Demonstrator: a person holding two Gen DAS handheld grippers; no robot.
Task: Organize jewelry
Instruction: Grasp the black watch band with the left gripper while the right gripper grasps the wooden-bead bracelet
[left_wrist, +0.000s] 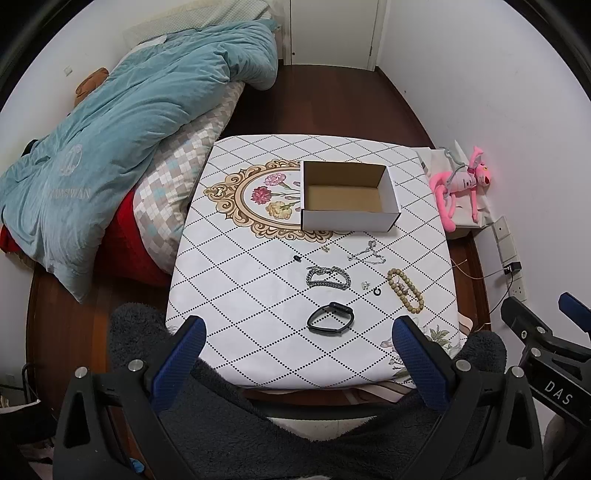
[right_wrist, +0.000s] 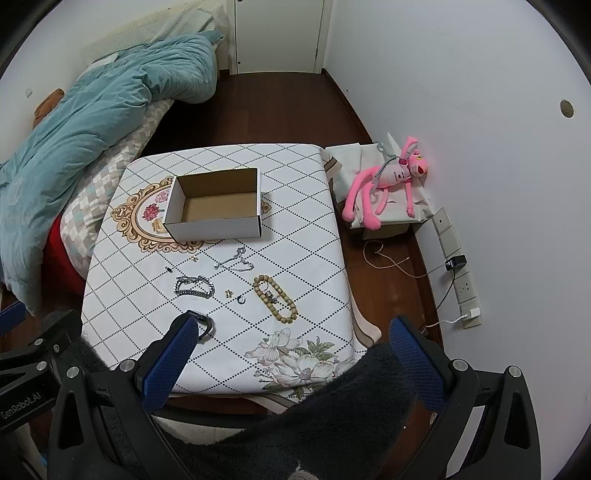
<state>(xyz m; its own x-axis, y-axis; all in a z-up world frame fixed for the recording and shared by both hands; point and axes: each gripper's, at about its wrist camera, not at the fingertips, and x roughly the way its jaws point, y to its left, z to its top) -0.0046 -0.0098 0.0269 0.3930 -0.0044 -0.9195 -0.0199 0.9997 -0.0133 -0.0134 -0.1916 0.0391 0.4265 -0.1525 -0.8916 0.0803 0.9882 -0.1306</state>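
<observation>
An open white cardboard box (left_wrist: 349, 218) (right_wrist: 214, 230) stands empty at the middle of the table (left_wrist: 240, 295) (right_wrist: 303, 229). In front of it lie a thin silver chain (left_wrist: 366, 253) (right_wrist: 234, 262), a thick silver chain bracelet (left_wrist: 328, 277) (right_wrist: 194, 286), a wooden bead bracelet (left_wrist: 404, 291) (right_wrist: 275, 299), a black band (left_wrist: 330, 318) (right_wrist: 207, 325) and several small rings and earrings (left_wrist: 371, 288) (right_wrist: 236, 295). My left gripper (left_wrist: 299, 330) and right gripper (right_wrist: 295, 328) are both open and empty, held above the table's near edge.
A bed with a teal quilt (left_wrist: 122, 129) (right_wrist: 85, 122) runs along the left. A pink plush toy (left_wrist: 461, 184) (right_wrist: 388, 184) lies on a box at the right by the wall. Wall sockets and cables (right_wrist: 458, 266) are low on the right wall.
</observation>
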